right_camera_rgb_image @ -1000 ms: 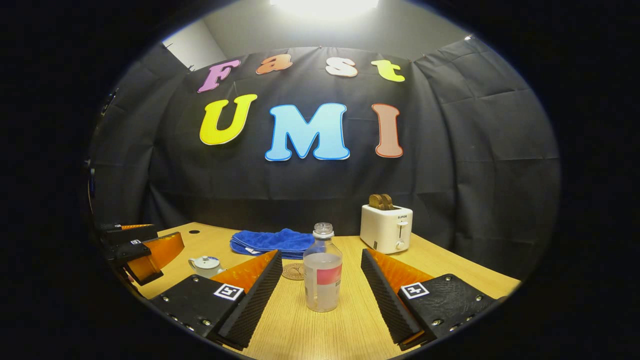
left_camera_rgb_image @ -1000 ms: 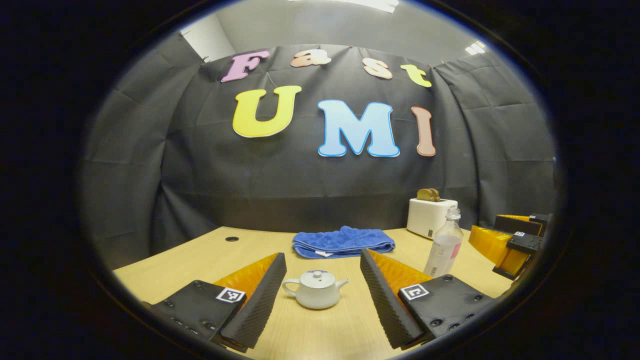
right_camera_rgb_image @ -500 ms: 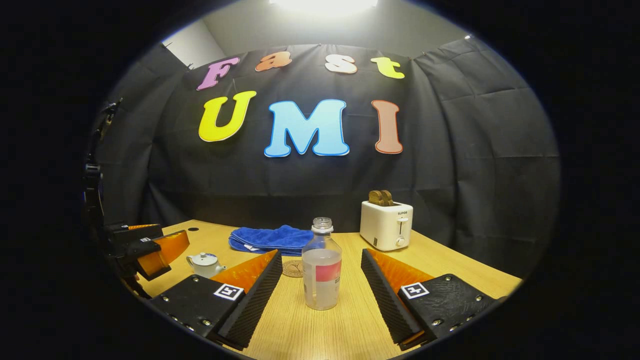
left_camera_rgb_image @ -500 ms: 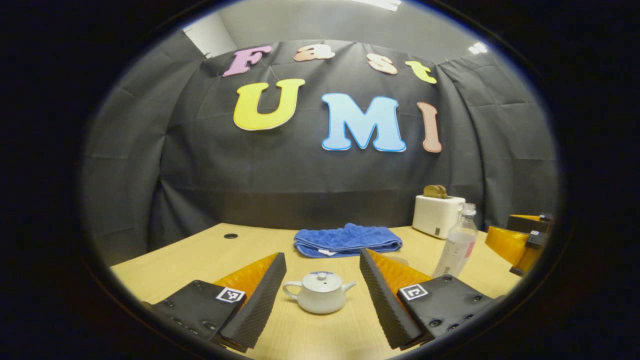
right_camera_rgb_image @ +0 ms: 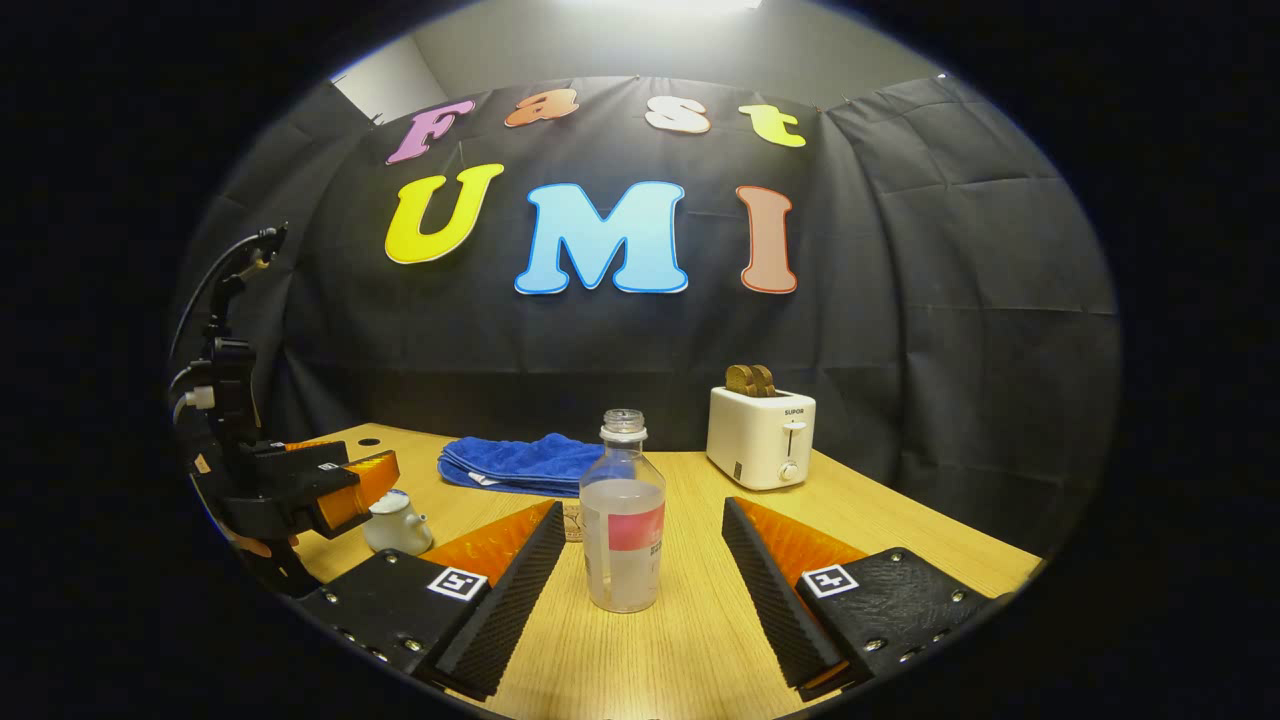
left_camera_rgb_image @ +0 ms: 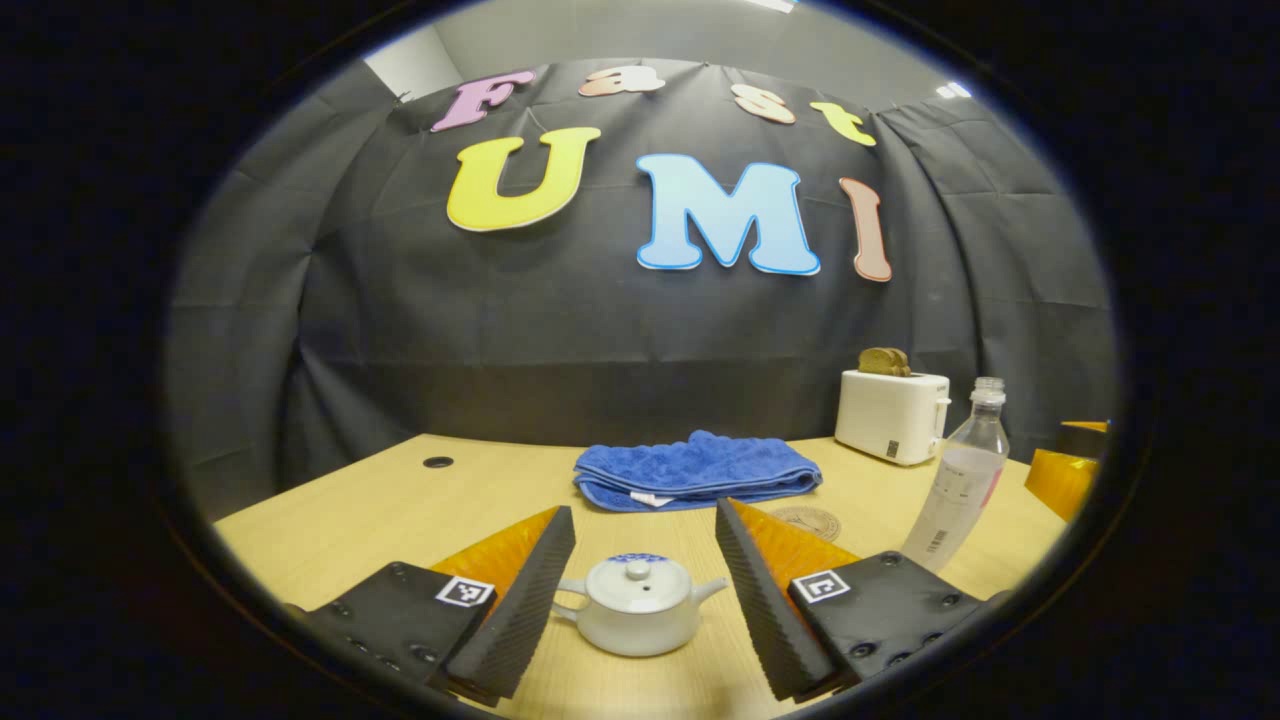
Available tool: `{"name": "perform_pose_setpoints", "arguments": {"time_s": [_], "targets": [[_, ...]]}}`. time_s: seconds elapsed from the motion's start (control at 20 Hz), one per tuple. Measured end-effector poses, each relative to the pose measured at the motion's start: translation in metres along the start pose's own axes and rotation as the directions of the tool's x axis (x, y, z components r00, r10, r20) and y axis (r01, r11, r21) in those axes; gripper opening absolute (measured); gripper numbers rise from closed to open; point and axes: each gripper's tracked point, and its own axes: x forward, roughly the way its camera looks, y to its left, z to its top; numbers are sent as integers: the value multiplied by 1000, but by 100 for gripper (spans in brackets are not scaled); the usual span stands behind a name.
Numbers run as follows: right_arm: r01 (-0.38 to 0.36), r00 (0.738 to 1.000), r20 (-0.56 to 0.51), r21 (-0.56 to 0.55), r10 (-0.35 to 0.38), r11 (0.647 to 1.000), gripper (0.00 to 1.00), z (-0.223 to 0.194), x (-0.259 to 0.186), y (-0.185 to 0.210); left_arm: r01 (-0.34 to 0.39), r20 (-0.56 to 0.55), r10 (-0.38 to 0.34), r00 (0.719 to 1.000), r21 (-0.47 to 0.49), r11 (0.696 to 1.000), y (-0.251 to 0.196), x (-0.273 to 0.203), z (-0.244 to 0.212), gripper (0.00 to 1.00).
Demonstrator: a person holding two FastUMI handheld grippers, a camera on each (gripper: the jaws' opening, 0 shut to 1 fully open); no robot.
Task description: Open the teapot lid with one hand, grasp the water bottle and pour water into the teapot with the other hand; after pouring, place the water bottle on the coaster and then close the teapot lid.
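Both tools spread wide, nothing gripped.

The left tool frames the lidded teapot between its fingers without touching it. The right tool likewise brackets the upright, uncapped water bottle. The coaster lies mid-counter before the blue towel.

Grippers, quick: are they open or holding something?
Left gripper: open, fingers on either side of the teapot, not touching it.
Right gripper: open, bottle between its fingers, not gripped.
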Motion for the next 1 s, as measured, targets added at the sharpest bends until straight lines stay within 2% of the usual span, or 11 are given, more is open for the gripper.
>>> {"name": "perform_pose_setpoints", "arguments": {"time_s": [0.15,0.2,0.35,0.5,0.6,0.85,0.95,1.0], "targets": [[14,1000,-20,-2,-14,1000,99,-9,1,-7,-12,-14,12,1000,5,1000,4,10,-10,92],[18,999,-27,0,-18,1000,99,-12,2,-9,-10,-21,10,1000,2,1000,4,12,-12,86],[30,999,-45,14,-29,999,99,-19,4,-15,-14,-32,15,999,7,1000,5,15,-16,80],[40,998,-54,24,-39,999,99,-23,7,-20,-18,-48,18,999,9,1000,5,18,-23,78],[42,998,-57,24,-41,999,99,-24,8,-21,-27,-60,27,998,5,1000,8,21,-28,67],[48,997,-69,31,-46,998,99,-30,11,-23,-25,-72,26,997,6,1000,8,24,-32,65],[48,996,-76,40,-45,998,99,-33,12,-23,-34,-75,36,996,25,999,13,22,-32,46],[47,996,-78,43,-44,998,99,-35,12,-22,-28,-78,30,996,27,999,12,22,-31,45]]}}
